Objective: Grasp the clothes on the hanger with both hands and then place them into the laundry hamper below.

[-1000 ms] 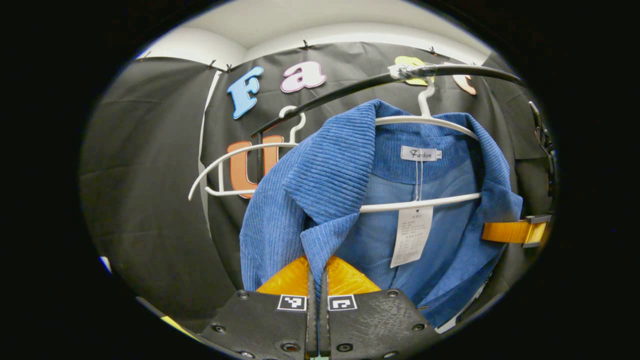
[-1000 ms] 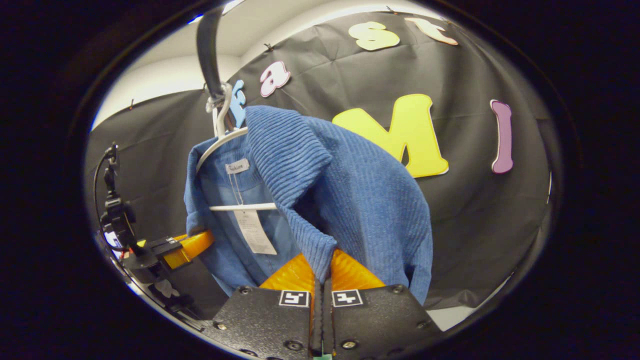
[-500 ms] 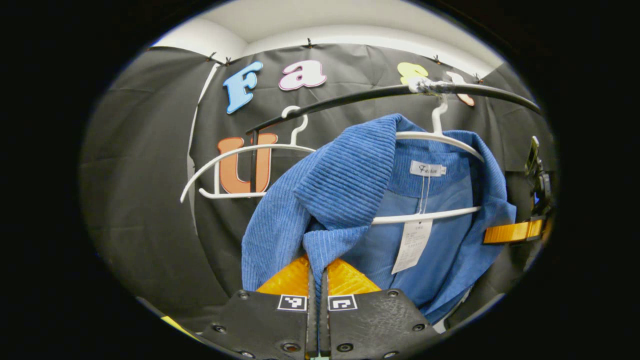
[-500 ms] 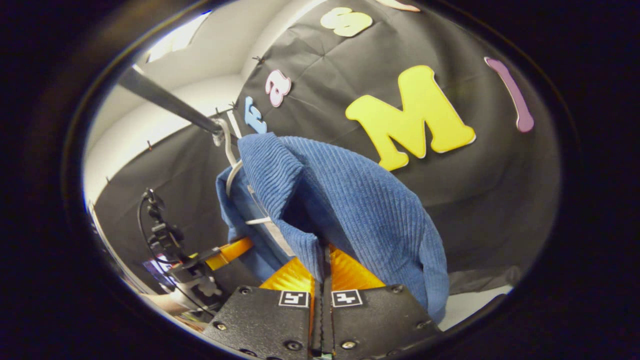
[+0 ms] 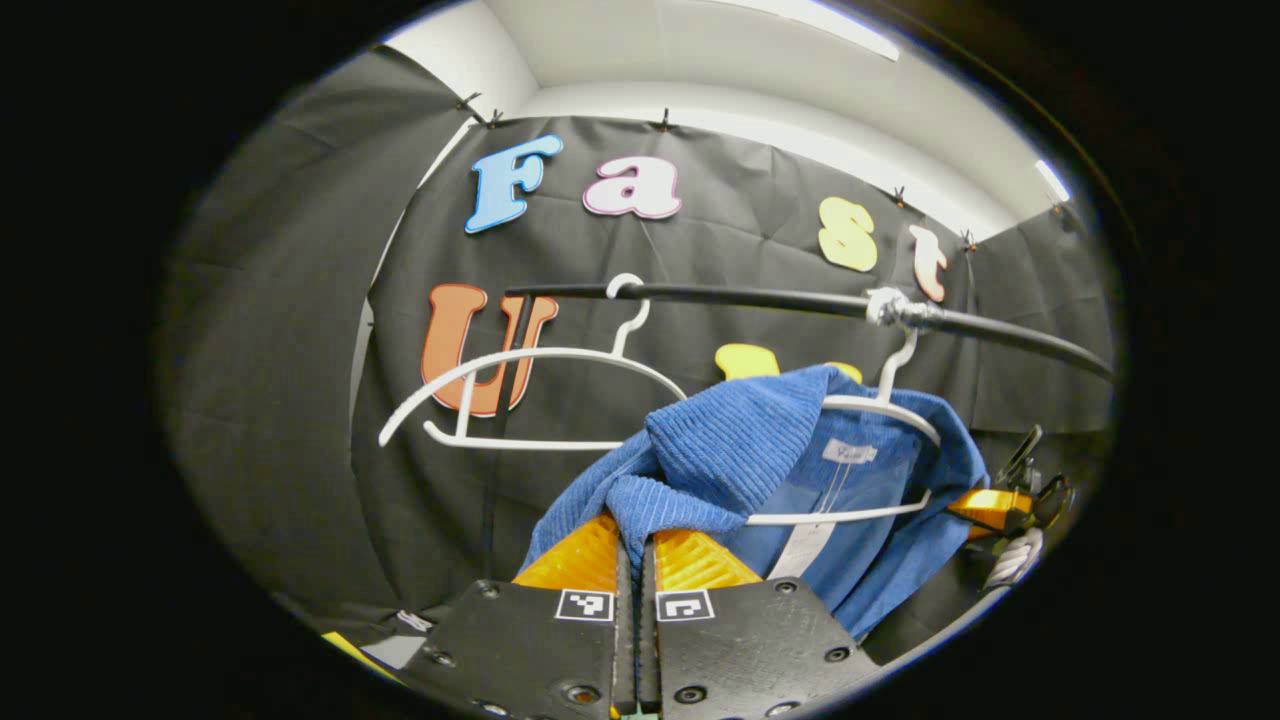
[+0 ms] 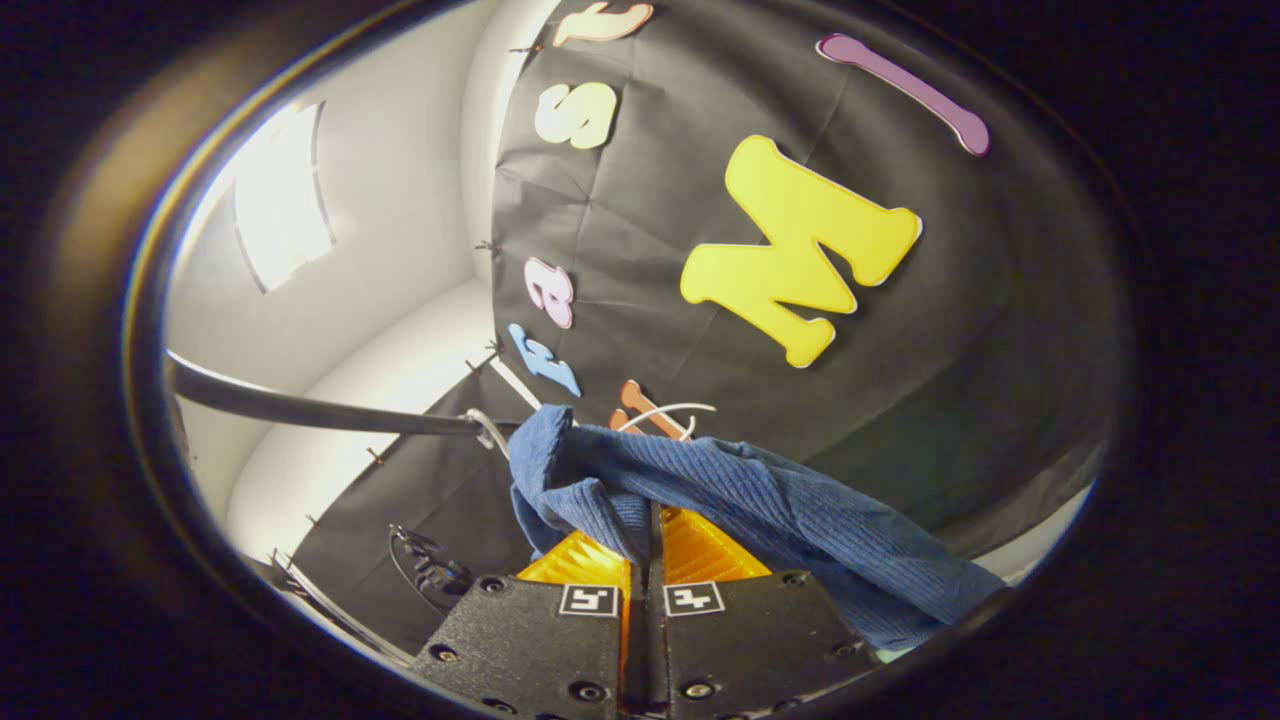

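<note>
Both jaws clamped on blue corduroy jacket (image 5: pixel 730 455); I'd lift collar clear of white hanger (image 5: pixel 880 405) evenly, then lower.

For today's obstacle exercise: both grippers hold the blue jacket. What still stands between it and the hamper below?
The white hanger, hooked on the black rail, still sits inside the blue jacket, so the jacket must come off it first. The left gripper and right gripper are each shut on the cloth. The hamper is out of sight.
</note>
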Tool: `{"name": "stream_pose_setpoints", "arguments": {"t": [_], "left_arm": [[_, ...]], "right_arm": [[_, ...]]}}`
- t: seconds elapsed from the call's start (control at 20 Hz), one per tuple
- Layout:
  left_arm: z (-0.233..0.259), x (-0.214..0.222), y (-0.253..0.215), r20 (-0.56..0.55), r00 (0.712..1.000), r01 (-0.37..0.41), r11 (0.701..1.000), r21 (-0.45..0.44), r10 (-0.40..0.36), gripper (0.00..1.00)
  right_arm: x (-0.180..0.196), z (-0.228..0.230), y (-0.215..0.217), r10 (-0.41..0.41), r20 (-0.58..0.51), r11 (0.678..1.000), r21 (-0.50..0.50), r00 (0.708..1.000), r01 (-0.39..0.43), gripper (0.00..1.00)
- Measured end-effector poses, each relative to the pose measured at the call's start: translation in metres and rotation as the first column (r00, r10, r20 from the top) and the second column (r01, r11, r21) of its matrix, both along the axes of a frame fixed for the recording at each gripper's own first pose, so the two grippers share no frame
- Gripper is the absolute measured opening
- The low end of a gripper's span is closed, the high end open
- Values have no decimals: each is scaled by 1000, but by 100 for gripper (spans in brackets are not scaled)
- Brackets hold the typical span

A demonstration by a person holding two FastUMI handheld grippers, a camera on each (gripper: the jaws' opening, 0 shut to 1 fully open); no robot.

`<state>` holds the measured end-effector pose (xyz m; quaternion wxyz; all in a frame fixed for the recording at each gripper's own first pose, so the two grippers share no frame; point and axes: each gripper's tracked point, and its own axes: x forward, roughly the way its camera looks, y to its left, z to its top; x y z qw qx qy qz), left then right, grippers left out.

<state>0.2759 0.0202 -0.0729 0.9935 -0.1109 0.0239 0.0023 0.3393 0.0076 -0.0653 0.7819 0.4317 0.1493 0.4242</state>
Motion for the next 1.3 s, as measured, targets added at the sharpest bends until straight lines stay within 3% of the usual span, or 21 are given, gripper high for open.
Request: {"name": "stream_pose_setpoints", "arguments": {"t": [0.1, 0.15, 0.45, 0.85, 0.9, 1.0, 1.05, 1.2, 1.3], "left_arm": [[12, 3, 7, 25, 1000, 18, 1000, -15, -17, 1], [17, 4, 9, 36, 999, 32, 999, -25, -31, 6], [38, 11, 25, 87, 991, 116, 981, -155, -104, 6], [27, 34, 51, 54, 991, 129, 958, -258, -119, 2], [22, 36, 53, 43, 992, 127, 956, -264, -120, 7], [15, 42, 55, 14, 992, 127, 953, -274, -128, 7], [11, 43, 53, 4, 991, 129, 954, -271, -133, 2], [5, 47, 51, -3, 990, 137, 952, -273, -144, 7], [2, 48, 50, -8, 988, 143, 944, -299, -153, 2]], "right_arm": [[1, 8, -3, 4, 6, 1000, 24, 1000, -4, 4], [-1, 17, -2, 17, 15, 999, 49, 1000, -18, 4], [12, 38, -16, 32, 17, 986, 162, 999, -34, 4], [46, 55, -34, 2, -33, 945, 327, 999, 9, 4], [51, 54, -35, -6, -41, 945, 327, 999, 19, 3], [63, 55, -38, -28, -56, 943, 331, 998, 45, 3], [63, 59, -37, -25, -64, 939, 341, 998, 45, 3], [80, 50, -39, -50, -90, 942, 327, 995, 77, 3], [90, 42, -41, -61, -135, 938, 331, 989, 103, 3]]}}
